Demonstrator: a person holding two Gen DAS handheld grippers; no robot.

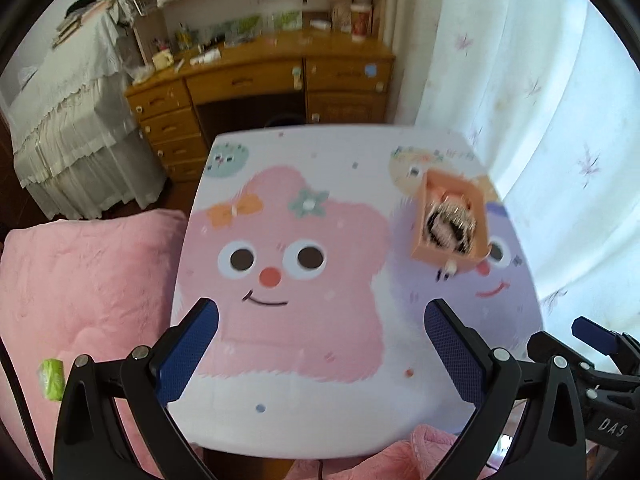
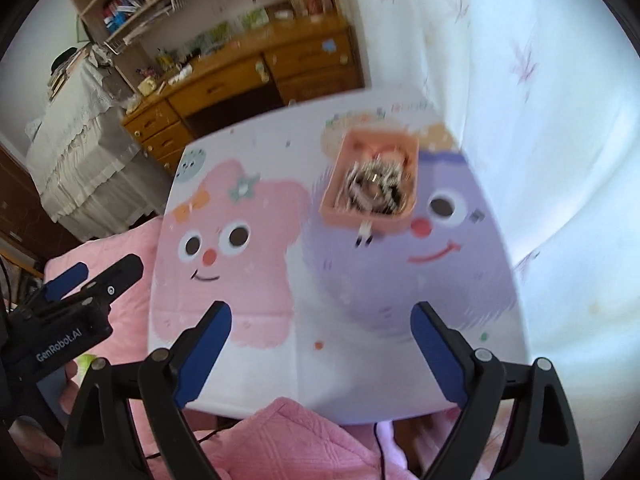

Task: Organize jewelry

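Both hand-held grippers, my left (image 1: 320,344) and right (image 2: 322,340), hang wide apart and empty above the cartoon-print desk (image 2: 340,380); jewelry sits tangled in the orange box (image 2: 370,178), one piece (image 2: 364,236) outside, sorting barely begun

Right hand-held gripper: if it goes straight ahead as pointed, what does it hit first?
Probably the cartoon-printed tabletop, on its purple character; the right hand-held gripper points down at it. The peach rectangular jewelry tray sits farther on. Depth unclear.
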